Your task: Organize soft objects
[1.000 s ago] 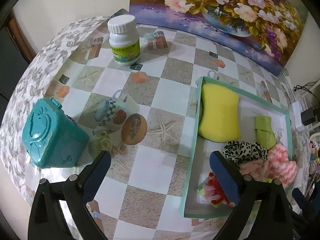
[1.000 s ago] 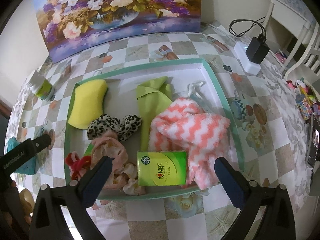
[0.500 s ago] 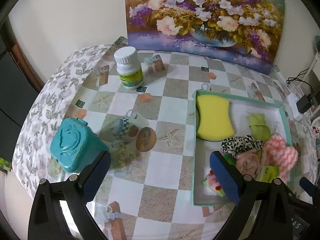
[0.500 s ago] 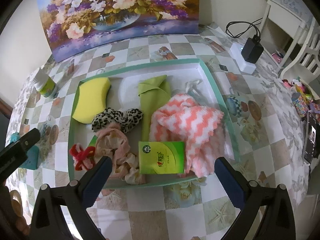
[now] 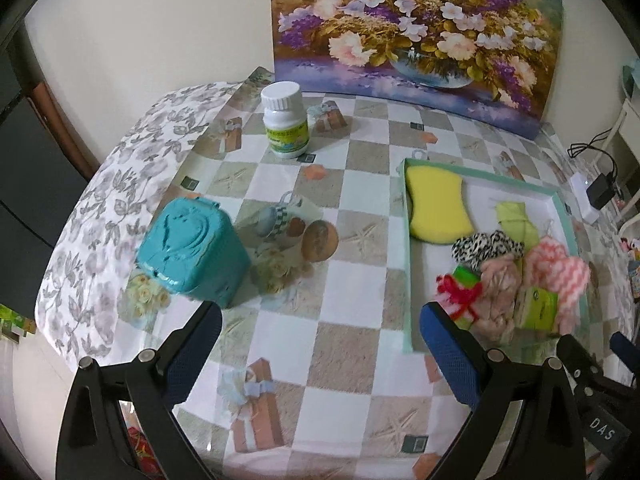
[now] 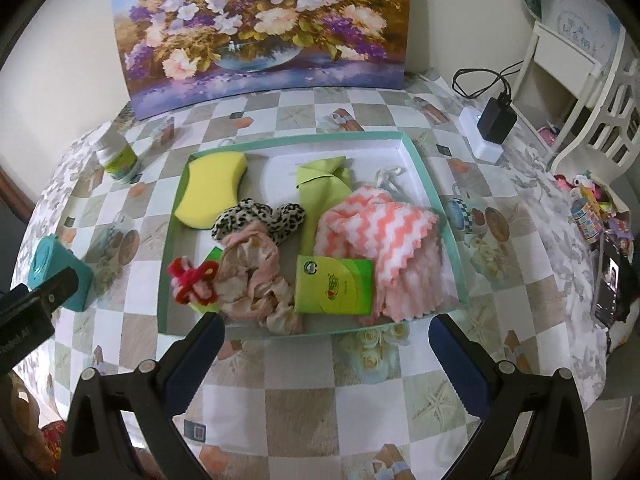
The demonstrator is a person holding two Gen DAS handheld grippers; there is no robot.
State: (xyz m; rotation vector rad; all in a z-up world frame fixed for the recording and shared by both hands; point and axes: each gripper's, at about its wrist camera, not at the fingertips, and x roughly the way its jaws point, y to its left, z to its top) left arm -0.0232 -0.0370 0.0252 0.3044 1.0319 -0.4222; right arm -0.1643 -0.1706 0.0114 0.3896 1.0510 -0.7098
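Right wrist: tray (image 6: pixel 440 204) of soft items beyond spread right tool (image 6: pixel 326 334).

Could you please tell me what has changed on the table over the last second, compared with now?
Both tongs, left and right, drew back and up from the tray, so more of the table shows; both are open and empty throughout. Nothing was grasped or released. The yellow sponge, tissue pack, pink-and-white towel, teal box and pill bottle stayed put.
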